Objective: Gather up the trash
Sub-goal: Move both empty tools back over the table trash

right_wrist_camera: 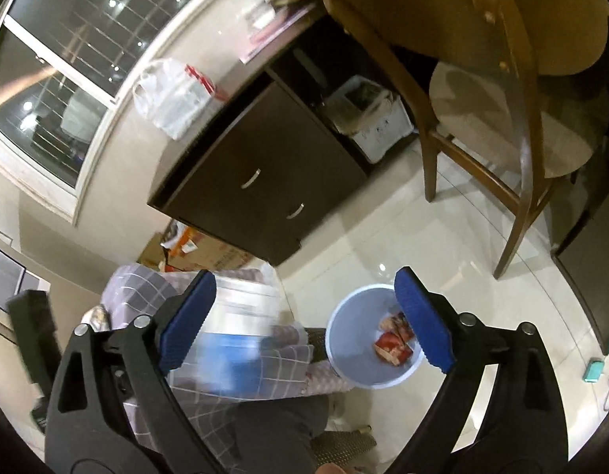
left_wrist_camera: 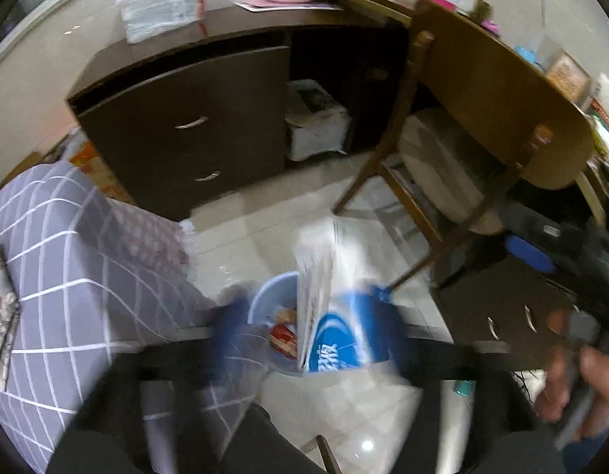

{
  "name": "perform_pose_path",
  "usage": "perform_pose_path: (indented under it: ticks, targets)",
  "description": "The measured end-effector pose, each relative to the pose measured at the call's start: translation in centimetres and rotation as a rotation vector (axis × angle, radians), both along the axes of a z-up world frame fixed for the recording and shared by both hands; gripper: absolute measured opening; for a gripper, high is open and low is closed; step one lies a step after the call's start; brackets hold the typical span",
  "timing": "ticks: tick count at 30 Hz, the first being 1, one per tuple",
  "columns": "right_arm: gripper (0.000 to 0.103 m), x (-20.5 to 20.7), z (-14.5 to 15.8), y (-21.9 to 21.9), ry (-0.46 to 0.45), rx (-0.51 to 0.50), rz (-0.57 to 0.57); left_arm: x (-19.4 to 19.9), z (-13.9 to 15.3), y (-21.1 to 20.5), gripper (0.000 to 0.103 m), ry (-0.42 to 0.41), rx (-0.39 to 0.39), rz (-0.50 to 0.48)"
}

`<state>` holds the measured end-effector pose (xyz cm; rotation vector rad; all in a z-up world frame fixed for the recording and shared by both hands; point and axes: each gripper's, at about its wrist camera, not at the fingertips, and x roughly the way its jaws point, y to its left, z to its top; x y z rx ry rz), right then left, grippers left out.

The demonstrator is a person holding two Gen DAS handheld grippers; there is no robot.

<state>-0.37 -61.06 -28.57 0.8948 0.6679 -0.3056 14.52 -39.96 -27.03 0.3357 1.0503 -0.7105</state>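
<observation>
Item: blue-and-white wrapper (left_wrist_camera: 336,308), lower centre, between spread left gripper (left_wrist_camera: 304,328) pads, above blue bin (left_wrist_camera: 265,300). Right gripper (right_wrist_camera: 306,320) spread, empty. Advice: keep wrapper centred over bin opening

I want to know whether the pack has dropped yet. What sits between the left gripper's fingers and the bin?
In the left wrist view, the blue-and-white pack hangs between the left gripper's open fingers, above the bin.
</observation>
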Motion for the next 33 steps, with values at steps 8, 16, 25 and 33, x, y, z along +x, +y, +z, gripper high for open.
perform_pose_path:
  ticks: [8, 16, 25, 33]
  targets:
    - [0.097, -0.1, 1.8, 1.5, 0.002, -0.05, 0.01, -1.2, 3.9, 3.4, 0.087, -0.092, -0.076, 0.063]
    - [0.097, 1.0, 5.1, 5.3, -0.024, -0.13, 0.06, -2.4, 7.8, 7.6, 0.089, -0.163, -0.15, 0.123]
    - [0.097, 3.3, 10.6, 11.9, -0.09, -0.227, 0.177, -3.4, 11.6, 13.9, 0.092, -0.255, -0.209, 0.194]
    - [0.097, 5.3, 14.3, 18.0, -0.137, -0.294, 0.283, -3.5, 13.3, 20.0, 0.092, -0.3, -0.244, 0.275]
